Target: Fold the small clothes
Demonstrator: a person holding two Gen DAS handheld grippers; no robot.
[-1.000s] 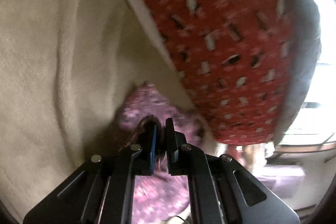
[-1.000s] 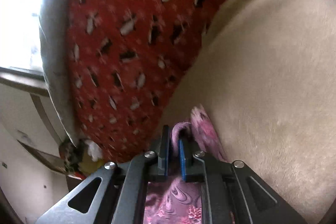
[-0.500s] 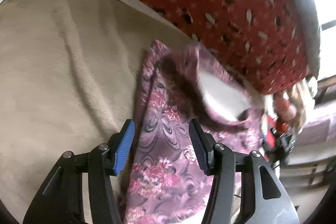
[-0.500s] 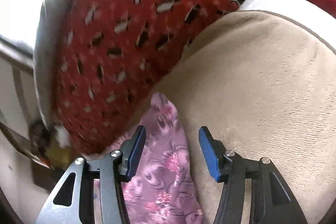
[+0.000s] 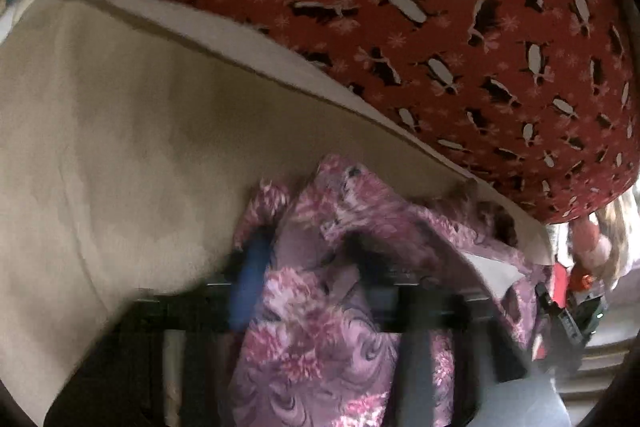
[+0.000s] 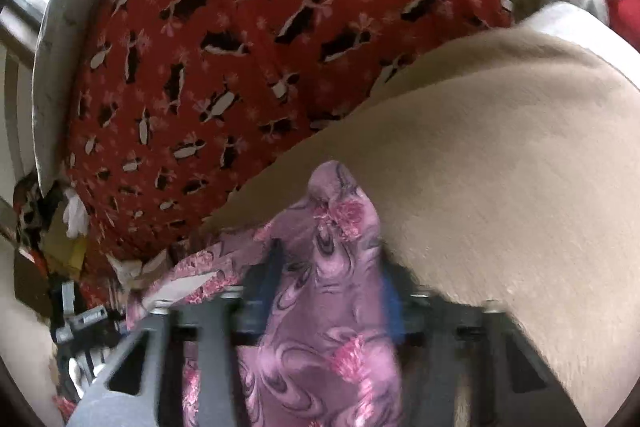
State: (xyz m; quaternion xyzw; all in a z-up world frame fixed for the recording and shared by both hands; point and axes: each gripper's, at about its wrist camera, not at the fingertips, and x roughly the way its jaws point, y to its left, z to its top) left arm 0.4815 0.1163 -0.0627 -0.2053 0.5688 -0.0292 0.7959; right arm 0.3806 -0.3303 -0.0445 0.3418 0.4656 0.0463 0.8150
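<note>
A small purple garment with pink flowers (image 5: 320,311) lies on a beige fleece blanket (image 5: 120,155). My left gripper (image 5: 308,267) is open, its blurred jaws either side of the garment's near end. In the right wrist view the same garment (image 6: 332,291) lies between the wide-apart jaws of my open right gripper (image 6: 328,279). A folded point of the garment (image 6: 340,195) reaches toward the red cushion. Neither gripper holds the cloth.
A red penguin-print cushion (image 5: 420,19) sits behind the blanket's edge; it also fills the upper part of the right wrist view (image 6: 248,47). Beyond the blanket's end, clutter and toys (image 5: 580,267) stand low by a window. A white blanket border (image 5: 240,39) runs along the cushion.
Both grippers were shut on the garment a second ago, then opened and let it drop onto the blanket. Both have since drawn back and lower, with motion blur.
</note>
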